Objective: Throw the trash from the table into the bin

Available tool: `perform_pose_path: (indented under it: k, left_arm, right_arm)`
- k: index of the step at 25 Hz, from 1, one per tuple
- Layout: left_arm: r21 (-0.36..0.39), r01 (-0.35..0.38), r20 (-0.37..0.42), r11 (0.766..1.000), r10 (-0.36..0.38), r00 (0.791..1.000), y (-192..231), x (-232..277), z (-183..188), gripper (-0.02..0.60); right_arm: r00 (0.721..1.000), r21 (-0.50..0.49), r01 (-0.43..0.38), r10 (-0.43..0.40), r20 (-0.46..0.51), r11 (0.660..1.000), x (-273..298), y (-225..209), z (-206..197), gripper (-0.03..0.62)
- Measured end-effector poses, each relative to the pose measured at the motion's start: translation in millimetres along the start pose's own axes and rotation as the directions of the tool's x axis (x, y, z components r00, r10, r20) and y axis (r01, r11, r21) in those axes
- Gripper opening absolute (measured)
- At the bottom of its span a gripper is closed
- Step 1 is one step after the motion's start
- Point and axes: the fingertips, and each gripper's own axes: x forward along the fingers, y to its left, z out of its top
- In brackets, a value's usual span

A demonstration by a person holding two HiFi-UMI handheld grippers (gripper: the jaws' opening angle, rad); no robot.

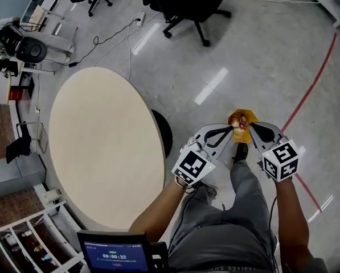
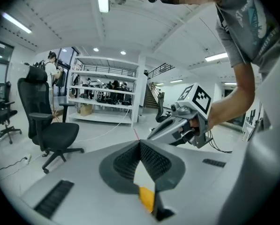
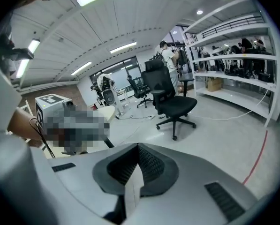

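Over floor (image 1: 244,56), left gripper (image 1: 233,129) and right gripper (image 1: 250,127) pinch orange wrapper (image 1: 242,119).

I see open floor (image 1: 261,50) ahead and to the right. The table (image 1: 101,147) stands close on the left, and a chair (image 1: 187,1) stands farther ahead.

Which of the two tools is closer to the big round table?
The left tool: it sits between the round beige table and the right tool. Both pinch the crumpled orange wrapper.
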Motion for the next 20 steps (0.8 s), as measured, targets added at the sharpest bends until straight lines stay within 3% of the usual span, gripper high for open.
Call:
perform_pose_path:
  k: [3, 7, 12, 16, 20]
  left_arm:
    - [-0.001, -0.053, 0.048, 0.999, 0.053, 0.997, -1.5, -49.5, 24.2, 0.043]
    - [-0.011, -0.124, 0.126, 0.992, 0.125, 0.984, -13.4, -134.3, 89.2, 0.043]
    - [0.106, -0.214, 0.228, 0.971, 0.186, 0.956, -9.7, -198.1, 117.7, 0.043]
    - [0.126, -0.289, 0.289, 0.949, 0.243, 0.926, -14.7, -260.6, 135.7, 0.043]
    - [0.125, -0.369, 0.350, 0.921, 0.307, 0.885, -17.5, -324.5, 147.2, 0.043]
  right_arm:
    - [0.999, -0.037, -0.016, 0.018, 0.044, 0.999, -15.9, 35.2, 34.4, 0.009]
    - [0.995, -0.113, -0.039, 0.049, 0.089, 0.993, -58.1, 105.3, 105.0, 0.009]
    - [0.979, -0.218, -0.113, 0.146, 0.140, 0.969, -61.8, 165.6, 148.4, 0.009]
    - [0.963, -0.315, -0.159, 0.217, 0.160, 0.936, -71.0, 226.4, 176.9, 0.009]
    - [0.940, -0.443, -0.193, 0.295, 0.173, 0.876, -77.7, 290.7, 205.0, 0.009]
